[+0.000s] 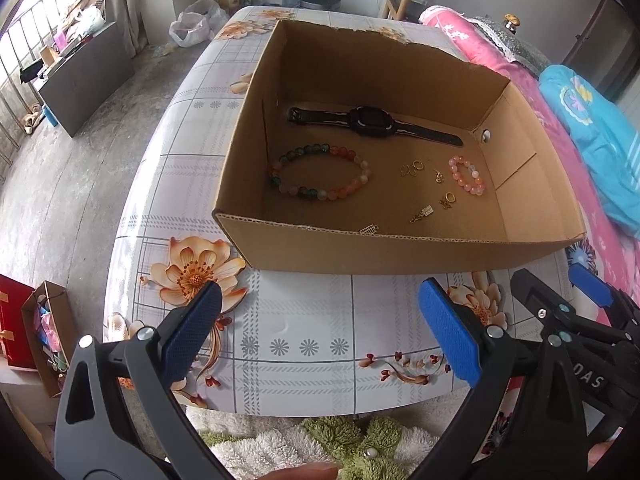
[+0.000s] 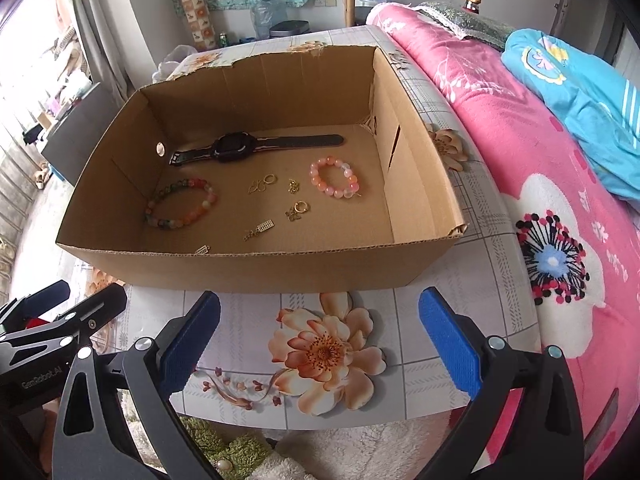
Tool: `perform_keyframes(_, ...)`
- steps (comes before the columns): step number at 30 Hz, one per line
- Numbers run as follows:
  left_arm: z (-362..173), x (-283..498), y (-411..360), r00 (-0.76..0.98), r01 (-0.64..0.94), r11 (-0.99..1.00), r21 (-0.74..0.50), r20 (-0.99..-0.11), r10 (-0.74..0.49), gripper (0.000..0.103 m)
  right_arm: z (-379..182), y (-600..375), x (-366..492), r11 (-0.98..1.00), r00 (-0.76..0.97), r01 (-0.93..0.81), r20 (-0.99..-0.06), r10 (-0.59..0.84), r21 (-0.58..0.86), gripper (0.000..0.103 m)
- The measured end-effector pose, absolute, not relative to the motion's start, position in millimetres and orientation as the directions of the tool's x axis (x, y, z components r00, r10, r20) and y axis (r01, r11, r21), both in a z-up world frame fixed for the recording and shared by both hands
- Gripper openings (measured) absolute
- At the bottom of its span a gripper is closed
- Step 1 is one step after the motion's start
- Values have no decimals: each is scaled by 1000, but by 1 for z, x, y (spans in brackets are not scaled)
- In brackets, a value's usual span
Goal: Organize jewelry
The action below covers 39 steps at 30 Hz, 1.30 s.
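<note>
Both my tongs — left gripper (image 1: 320,332) and right gripper (image 2: 320,340) — hang wide open, empty, short of the brown cardboard box (image 1: 400,248). The black wristwatch (image 2: 240,146) lies crosswise at the far wall — neither side's really closer.

Brown cardboard box (image 1: 384,248), black watch (image 1: 368,121), pink bracelet (image 1: 468,175), floral grey-checked tablecloth (image 1: 304,344).

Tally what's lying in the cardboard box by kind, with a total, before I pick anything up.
Watch: 1
Bead bracelets: 2, the large multicolour bracelet and the small pink bracelet
Small gold pieces: 6, from the hoops to the charm by the front wall
Total: 9
</note>
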<state>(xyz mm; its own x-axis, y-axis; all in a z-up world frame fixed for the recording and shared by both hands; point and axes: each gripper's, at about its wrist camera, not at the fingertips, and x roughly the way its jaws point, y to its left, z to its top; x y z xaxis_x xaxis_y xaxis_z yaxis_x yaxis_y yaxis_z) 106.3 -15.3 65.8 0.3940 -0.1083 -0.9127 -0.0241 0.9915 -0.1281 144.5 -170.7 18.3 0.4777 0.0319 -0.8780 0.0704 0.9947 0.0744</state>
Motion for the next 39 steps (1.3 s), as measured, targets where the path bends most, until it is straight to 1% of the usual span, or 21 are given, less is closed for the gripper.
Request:
perform_keyframes(3,64,109,-18,383,-21,993,-119,-918,-102,95,20,-170,146,994,479,62,-877,48,89,97)
perform_keyframes(17,63,111,-20,367,-15,998,-68,-928,-57,94,16,-167,150,996,462,53,-886,36,68,97)
perform_keyframes(39,60,114,-22,358,-12,998,-60,-932,-52,94,13,-168,149,996,448,60,-893,37,71,97)
